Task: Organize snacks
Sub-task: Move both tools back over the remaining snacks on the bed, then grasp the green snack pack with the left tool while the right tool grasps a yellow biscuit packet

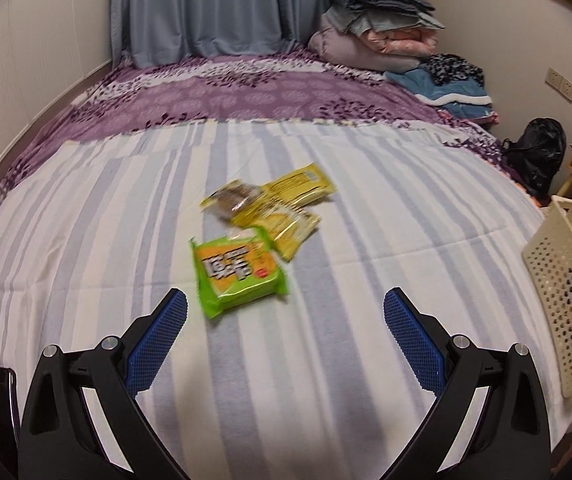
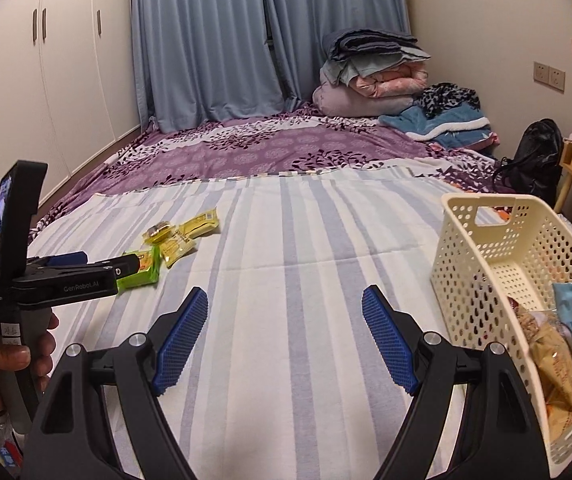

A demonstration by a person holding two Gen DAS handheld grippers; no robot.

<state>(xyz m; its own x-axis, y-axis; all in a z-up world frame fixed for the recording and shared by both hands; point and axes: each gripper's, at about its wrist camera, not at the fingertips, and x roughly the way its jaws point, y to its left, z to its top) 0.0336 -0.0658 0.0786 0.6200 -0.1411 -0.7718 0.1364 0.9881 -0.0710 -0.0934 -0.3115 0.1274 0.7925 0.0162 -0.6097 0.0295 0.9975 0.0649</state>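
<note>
Snacks left: a green packet (image 1: 239, 276) lies flat on the striped sheet (image 1: 326, 360) of the bed, and just behind it a small heap of yellow packets (image 1: 286, 200), some overlapping; their exact count I cannot tell, because this part is blurred.
Snacks done: the cream basket (image 2: 482, 240) at the right side of the bed already holds several bags, one orange-brown and one pale blue at least.
Progress: I judge the task partly done; the heap in the middle is still to be moved into the basket.
Left gripper (image 1: 286, 304): released, jaws wide, nothing between them; it points down at the green packet, which is just in front of the fingertips and not touched.
Right gripper (image 2: 285, 300): also released and empty, over bare sheet, with the basket just beside its right finger.
Open room: the sheet between packets and basket is free, so the path looks easy.
Edges: the basket stands close to the bed's right edge; a push there could tip it off, I think.
Farther away: folded quilts (image 2: 370, 76) and clothes are well apart, near the curtain (image 2: 245, 40).
</note>
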